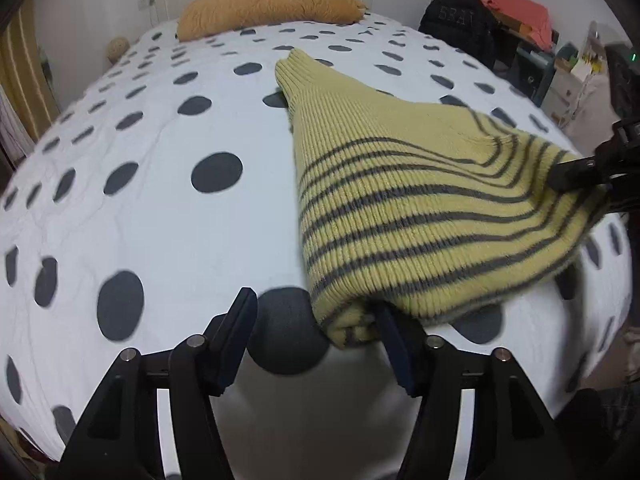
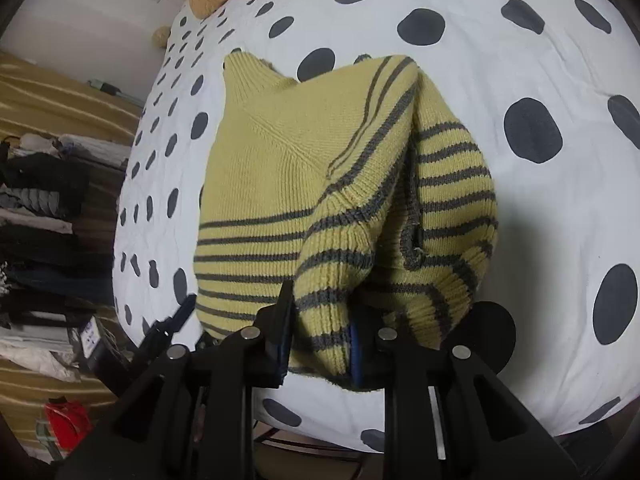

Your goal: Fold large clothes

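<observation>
Left wrist view: one yellow sweater with dark grey stripes lies folded on the bed, whose white cover bears many dark dots. The sweater's ribbed collar end points toward the one mustard pillow at the head of the bed, well apart from it. The left claw stands open at the sweater's near corner: its right finger touches the hem, its left finger is clear of the knit over a dark dot, and nothing is pinched between them. At the sweater's far right edge the right claw bites into the striped fabric and draws it into a peak. Beyond the sweater, off the bed's right side, stand one black backpack and one coral cloth on cluttered furniture.

Right wrist view: the right claw is closed on a thick striped fold of the sweater, both pads pressed against the knit, the gathered part lifted off the bed. Two striped sleeves are folded over the sweater's body, one crossing its plain chest, the other bunched on the right. Left of the sweater, a black tip of the left claw shows at the hem. Further left, past the bed's edge, one pile of dark and pale clothes sits on striped flooring.
</observation>
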A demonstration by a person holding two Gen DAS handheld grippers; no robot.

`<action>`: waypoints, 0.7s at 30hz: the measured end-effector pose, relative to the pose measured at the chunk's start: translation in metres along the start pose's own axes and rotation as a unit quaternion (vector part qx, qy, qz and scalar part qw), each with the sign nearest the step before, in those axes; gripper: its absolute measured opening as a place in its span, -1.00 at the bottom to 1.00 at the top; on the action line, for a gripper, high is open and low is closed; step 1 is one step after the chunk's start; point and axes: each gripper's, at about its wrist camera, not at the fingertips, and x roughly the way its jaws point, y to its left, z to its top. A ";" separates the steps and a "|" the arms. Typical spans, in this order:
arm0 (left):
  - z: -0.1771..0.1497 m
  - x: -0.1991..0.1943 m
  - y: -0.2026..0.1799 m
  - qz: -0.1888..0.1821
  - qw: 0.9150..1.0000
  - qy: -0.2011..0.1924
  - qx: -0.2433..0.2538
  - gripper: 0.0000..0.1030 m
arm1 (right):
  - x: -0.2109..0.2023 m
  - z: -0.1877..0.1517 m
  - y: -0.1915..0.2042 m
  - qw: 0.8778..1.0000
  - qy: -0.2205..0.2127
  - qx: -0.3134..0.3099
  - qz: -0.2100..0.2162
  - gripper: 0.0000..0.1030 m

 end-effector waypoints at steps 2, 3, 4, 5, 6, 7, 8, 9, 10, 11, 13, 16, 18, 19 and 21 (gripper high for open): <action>-0.009 -0.009 0.005 -0.035 0.999 0.006 -0.015 0.20 | -0.004 -0.001 -0.002 1.000 -0.003 0.014 0.024 -0.58; -0.012 -0.008 0.005 -0.032 0.999 0.009 -0.014 0.21 | -0.004 -0.001 -0.004 0.999 -0.002 0.024 0.035 -0.58; -0.015 -0.001 0.002 -0.020 1.000 0.016 -0.007 0.21 | -0.004 -0.001 -0.008 0.998 0.000 0.036 0.046 -0.59; -0.015 0.004 0.000 -0.015 1.000 0.023 -0.003 0.21 | -0.002 -0.002 -0.010 0.997 0.001 0.047 0.057 -0.59; -0.015 0.009 -0.002 -0.022 0.999 0.025 -0.002 0.21 | -0.001 -0.003 -0.016 0.994 0.005 0.070 0.083 -0.60; -0.012 0.013 -0.003 -0.040 0.999 0.022 -0.005 0.21 | -0.001 -0.004 -0.018 0.991 0.006 0.082 0.102 -0.61; -0.009 0.013 -0.004 -0.049 0.999 0.020 -0.008 0.21 | -0.002 -0.006 -0.021 0.986 0.007 0.102 0.133 -0.62; -0.007 0.012 -0.006 -0.059 0.998 0.012 -0.007 0.21 | -0.003 -0.008 -0.022 0.982 0.009 0.111 0.152 -0.62; -0.004 0.012 -0.010 -0.042 0.999 0.002 0.004 0.26 | -0.004 -0.009 -0.022 0.978 0.009 0.119 0.171 -0.62; -0.002 0.016 -0.012 -0.014 1.000 0.006 0.011 0.28 | -0.006 -0.008 -0.021 0.977 0.009 0.120 0.177 -0.62; 0.002 0.030 -0.004 0.023 0.999 0.029 0.000 0.32 | -0.008 -0.006 -0.019 0.979 0.006 0.116 0.169 -0.62; 0.002 0.024 0.027 0.016 0.998 0.022 -0.065 0.34 | -0.012 -0.006 -0.016 0.981 0.001 0.110 0.161 -0.63; -0.003 0.023 0.034 0.022 0.997 0.027 -0.063 0.45 | -0.013 -0.009 -0.013 0.990 -0.003 0.091 0.111 -0.63; -0.008 0.026 0.035 0.027 0.997 0.034 -0.057 0.46 | -0.009 -0.010 -0.013 0.995 -0.002 0.075 0.067 -0.64; -0.016 0.031 0.040 0.031 0.997 0.045 -0.057 0.47 | 0.013 -0.018 -0.027 0.997 0.007 0.057 -0.047 -0.64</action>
